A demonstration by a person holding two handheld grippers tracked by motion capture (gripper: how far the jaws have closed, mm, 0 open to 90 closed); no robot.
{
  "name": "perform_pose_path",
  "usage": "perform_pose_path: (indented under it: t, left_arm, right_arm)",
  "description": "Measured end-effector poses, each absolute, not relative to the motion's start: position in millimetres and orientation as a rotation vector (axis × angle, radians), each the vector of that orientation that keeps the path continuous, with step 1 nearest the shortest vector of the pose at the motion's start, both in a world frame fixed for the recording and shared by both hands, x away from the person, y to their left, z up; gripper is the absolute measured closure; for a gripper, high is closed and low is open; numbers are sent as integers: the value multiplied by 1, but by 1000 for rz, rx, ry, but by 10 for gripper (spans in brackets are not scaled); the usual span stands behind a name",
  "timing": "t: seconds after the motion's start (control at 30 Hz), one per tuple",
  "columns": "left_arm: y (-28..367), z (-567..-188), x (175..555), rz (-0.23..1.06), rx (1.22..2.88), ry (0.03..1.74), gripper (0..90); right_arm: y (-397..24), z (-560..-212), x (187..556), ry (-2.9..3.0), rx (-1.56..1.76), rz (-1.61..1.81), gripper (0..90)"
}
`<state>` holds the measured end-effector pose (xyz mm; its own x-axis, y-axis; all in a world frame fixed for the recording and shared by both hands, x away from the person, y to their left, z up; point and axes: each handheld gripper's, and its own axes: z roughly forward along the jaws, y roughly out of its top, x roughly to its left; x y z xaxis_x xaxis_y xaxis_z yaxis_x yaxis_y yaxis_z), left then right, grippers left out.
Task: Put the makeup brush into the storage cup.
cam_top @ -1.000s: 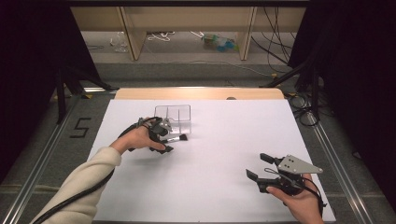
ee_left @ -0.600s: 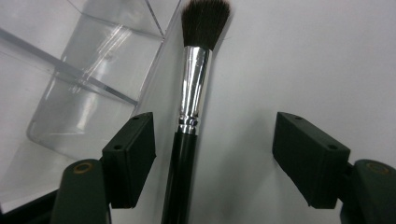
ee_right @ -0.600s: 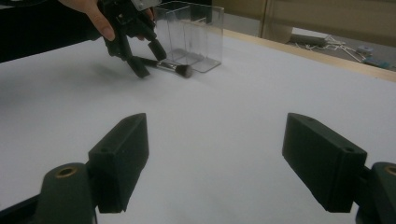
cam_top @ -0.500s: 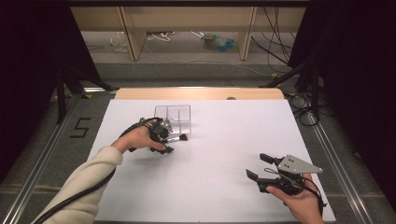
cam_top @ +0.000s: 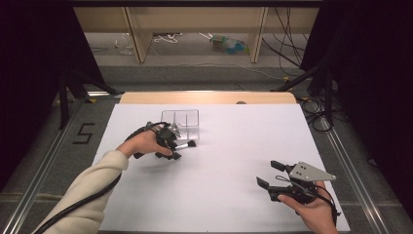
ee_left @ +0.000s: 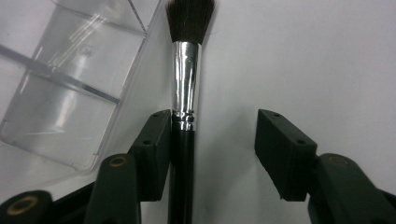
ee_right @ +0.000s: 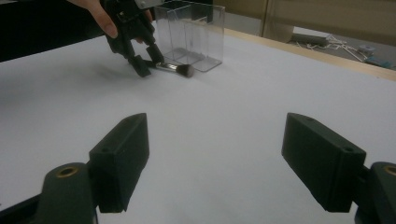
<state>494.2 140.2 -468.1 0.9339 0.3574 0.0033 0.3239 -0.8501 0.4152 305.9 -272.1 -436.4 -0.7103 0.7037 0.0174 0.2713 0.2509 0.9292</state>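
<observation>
Closing your left tongs (ee_left: 210, 154) around the makeup brush (ee_left: 185, 88), one pad touched it; your right tongs (ee_right: 229, 158) waited wide, empty.

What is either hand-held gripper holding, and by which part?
Nothing yet: the closing left hand-held gripper straddles the brush handle, one pad touching. The right hand-held gripper is open.

brush handle (ee_left: 182, 177): runs off the bottom edge of the left gripper view; its end is unseen
brush bristles (ee_left: 190, 19): tips cut by the top edge
clear box (ee_left: 70, 93): cropped at the left and top edges
left gripper (cam_top: 176, 149): partly covered by the hand in the high view
</observation>
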Motion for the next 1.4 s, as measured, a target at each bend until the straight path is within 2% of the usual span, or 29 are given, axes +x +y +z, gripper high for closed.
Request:
perform_pose_path:
  t: [0.57, 0.97, 1.4]
  left_arm:
    - [124, -460, 495, 77, 2798, 516, 772]
    - [117, -459, 489, 148, 2841, 492, 787]
    - [119, -455, 483, 186, 2783, 472, 790]
  right_arm:
    - [-273, -435, 304, 2160, 907, 1430, 242]
    - [-271, -438, 305, 2153, 918, 1470, 242]
    - [-272, -438, 306, 2141, 903, 1452, 242]
